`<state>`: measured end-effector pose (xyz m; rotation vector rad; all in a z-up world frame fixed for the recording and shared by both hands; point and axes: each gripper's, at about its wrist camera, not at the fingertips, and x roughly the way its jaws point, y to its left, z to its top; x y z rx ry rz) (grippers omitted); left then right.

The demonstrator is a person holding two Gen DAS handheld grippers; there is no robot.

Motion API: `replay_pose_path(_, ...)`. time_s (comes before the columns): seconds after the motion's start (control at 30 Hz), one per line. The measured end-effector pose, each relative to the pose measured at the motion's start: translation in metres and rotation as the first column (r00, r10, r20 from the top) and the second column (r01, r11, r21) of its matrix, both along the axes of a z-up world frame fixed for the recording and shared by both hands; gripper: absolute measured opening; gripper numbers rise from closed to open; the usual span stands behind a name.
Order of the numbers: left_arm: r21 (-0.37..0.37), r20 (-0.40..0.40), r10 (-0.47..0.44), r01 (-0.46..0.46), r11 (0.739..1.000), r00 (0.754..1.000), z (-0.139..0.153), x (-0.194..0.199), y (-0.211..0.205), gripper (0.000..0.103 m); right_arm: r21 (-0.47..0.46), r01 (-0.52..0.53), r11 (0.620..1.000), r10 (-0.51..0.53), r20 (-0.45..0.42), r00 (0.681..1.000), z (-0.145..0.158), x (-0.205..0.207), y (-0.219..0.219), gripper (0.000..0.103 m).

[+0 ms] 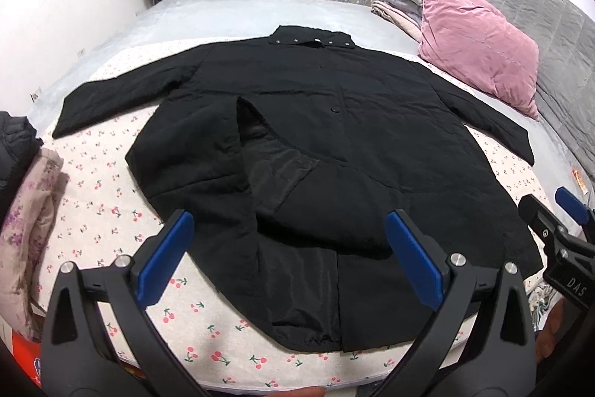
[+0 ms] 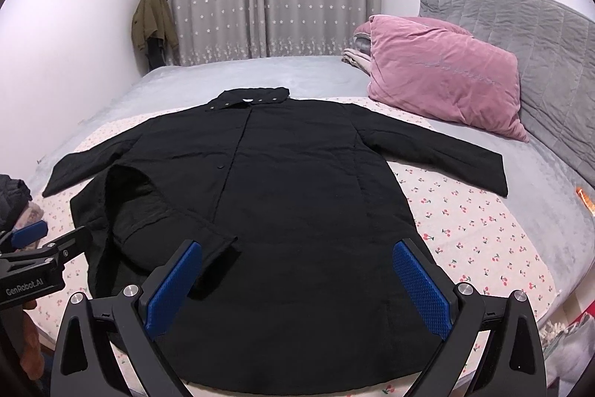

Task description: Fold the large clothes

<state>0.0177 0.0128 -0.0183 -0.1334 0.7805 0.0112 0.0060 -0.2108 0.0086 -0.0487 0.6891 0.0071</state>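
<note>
We have the black coat (image 2: 290, 196) laid flat, front up, on the bed (image 2: 238, 73), sleeves spread; only its lower front flap (image 1: 275, 170) is turned back. No fold is made yet. Left tool (image 1: 290, 248) and right tool (image 2: 297, 281) hover wide, empty.

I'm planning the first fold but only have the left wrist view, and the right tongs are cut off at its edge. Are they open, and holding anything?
Observer: The right tongs are open and empty, pointed at the lower half of the black coat.
Operator: Can you see my left tongs from there?
Observer: Yes, the left tongs are at the picture's left edge, beside the turned-back front flap.
</note>
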Motion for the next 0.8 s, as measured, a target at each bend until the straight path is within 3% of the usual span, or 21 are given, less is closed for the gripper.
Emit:
replay_pose_path(0.2,0.031,-0.017,0.023,-0.022,0.999,1.000,-0.002,0.004,0.003,0.103,0.068,0.004,0.998,-0.005,0.017,1.000,-0.006,0.004,-0.002,0.103)
replay_pose_path(0.47,0.088,-0.007,0.055,-0.054,0.995,0.998,-0.006,0.019,0.012,0.103,0.050,0.004,0.999,-0.004,-0.002,1.000,-0.014,0.013,0.001,0.103)
replay_pose_path(0.53,0.135,-0.001,0.083,-0.082,0.987,0.997,-0.009,0.027,0.016,0.103,0.041,0.008,0.999,-0.007,-0.016,1.000,-0.019,0.018,0.001,0.103)
replay_pose_path(0.73,0.207,-0.101,0.124,-0.101,0.973,0.987,-0.028,0.068,0.025,0.103,0.040,0.012,0.999,-0.011,-0.040,0.999,-0.031,0.033,0.001,0.103)
replay_pose_path(0.8,0.271,-0.126,0.143,-0.105,0.957,0.982,-0.035,0.084,0.024,0.103,0.038,0.004,0.999,-0.001,-0.062,0.998,-0.036,0.039,0.003,0.103)
